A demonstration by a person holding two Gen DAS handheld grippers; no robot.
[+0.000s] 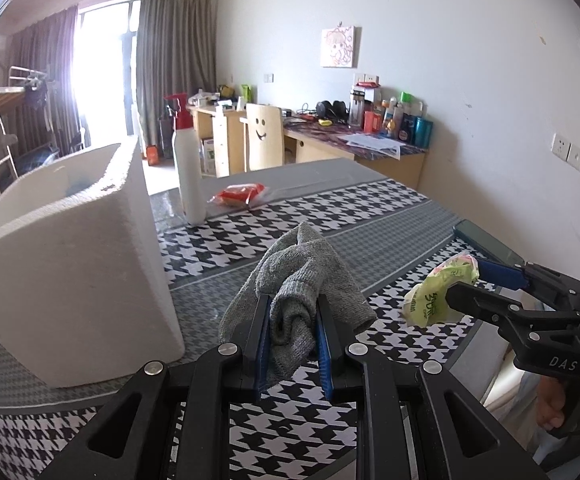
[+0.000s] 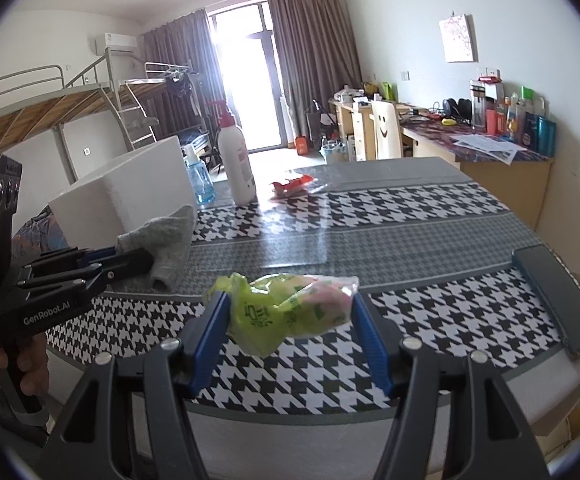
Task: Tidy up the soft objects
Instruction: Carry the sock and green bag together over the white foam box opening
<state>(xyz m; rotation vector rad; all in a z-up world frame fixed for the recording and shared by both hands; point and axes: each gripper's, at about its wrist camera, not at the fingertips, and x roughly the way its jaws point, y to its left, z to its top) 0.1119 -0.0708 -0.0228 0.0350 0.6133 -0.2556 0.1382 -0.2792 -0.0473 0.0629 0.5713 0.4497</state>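
Left wrist view: the left gripper (image 1: 291, 332) is clenched on a bunched grey sock (image 1: 301, 280), the cloth pinched between both blue pads with loose folds spilling out to either side. The sock is lifted above the houndstooth tablecloth (image 1: 329, 216), just right of the white foam box (image 1: 74, 248), whose open top faces up and away. The right gripper (image 2: 290, 320) grasps a crumpled green plastic packet (image 2: 286, 308), jaws set fairly wide about it, held above the near edge of the table; a dark phone (image 2: 557, 300) lies to its right. At the far side stand a white pump bottle (image 2: 236, 164), a blue bottle (image 2: 198, 178) and a red wrapper (image 2: 291, 185).

Assessment: the step in hand appears to be carrying both soft items to the foam box. To do it well, the sock should be raised enough for its hanging folds to pass the box wall, which is light and likely to shift if snagged. It should be let go only when well over the opening. The packet is slippery and only lightly filled; grip should be kept firm, and the two grippers brought in one at a time to avoid collision.
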